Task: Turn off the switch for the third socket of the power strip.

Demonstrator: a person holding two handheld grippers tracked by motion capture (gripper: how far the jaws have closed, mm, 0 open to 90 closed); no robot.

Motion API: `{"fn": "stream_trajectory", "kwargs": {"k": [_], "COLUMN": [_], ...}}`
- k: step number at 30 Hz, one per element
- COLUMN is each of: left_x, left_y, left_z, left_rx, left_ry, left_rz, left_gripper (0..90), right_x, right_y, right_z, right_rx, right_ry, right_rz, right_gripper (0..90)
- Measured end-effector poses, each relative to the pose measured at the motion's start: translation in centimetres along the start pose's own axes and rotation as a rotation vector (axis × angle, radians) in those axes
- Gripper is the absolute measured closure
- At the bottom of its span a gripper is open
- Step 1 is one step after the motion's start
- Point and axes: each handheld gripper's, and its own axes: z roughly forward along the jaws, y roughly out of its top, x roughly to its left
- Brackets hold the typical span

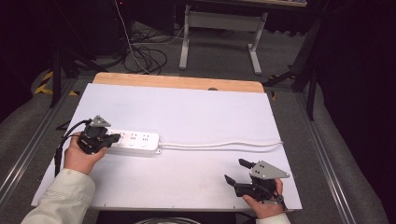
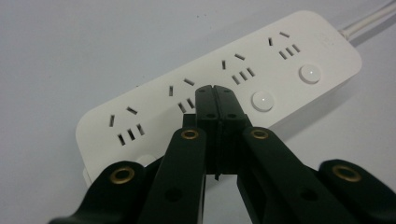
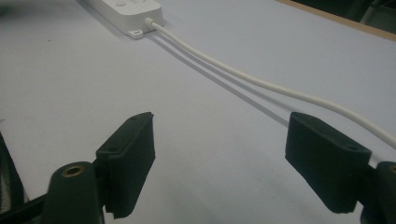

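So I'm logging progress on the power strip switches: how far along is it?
Done: the left gripper is shut with nothing between its pads, tips over the power strip in line with its round buttons. In hand: it seems to be lining up on a button there; contact can't be told. Left: any further buttons. The right gripper rests open near the cord.

Looked like a lab or recording studio. White board (image 1: 196, 112) sat on a wood top (image 1: 177, 82), dark curtains all round, grey carpet (image 1: 215, 56). Loose cables (image 1: 144, 58) lay on the floor at 11 o'clock, a white desk frame (image 1: 219, 28) stood at 12, metal rails (image 1: 28, 144) ran along both sides.
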Motion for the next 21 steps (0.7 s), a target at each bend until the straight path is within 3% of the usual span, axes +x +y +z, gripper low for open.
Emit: {"fn": "stream_trajectory", "kwargs": {"k": [1, 4, 10, 21], "left_x": [-0.06, -0.08, -0.28, -0.32], "left_y": [0.05, 0.05, 0.07, 0.08], "left_z": [0.16, 0.37, 0.78, 1.10], "left_rx": [0.010, 0.028, 0.055, 0.059], "left_ry": [0.004, -0.001, 0.033, 0.045], "left_rz": [0.014, 0.006, 0.025, 0.031], "left_gripper": [89.9, 89.9, 89.9, 89.9], "right_x": [0.00, 0.00, 0.01, -0.01], "right_y": [0.00, 0.00, 0.00, -0.01], "right_z": [0.01, 0.00, 0.02, 0.01], "right_rx": [0.001, 0.000, 0.003, 0.003], "right_ry": [0.000, 0.000, 0.000, -0.001], "right_rz": [0.000, 0.000, -0.002, -0.002], "right_gripper": [24.5, 24.4, 24.4, 24.5]}}
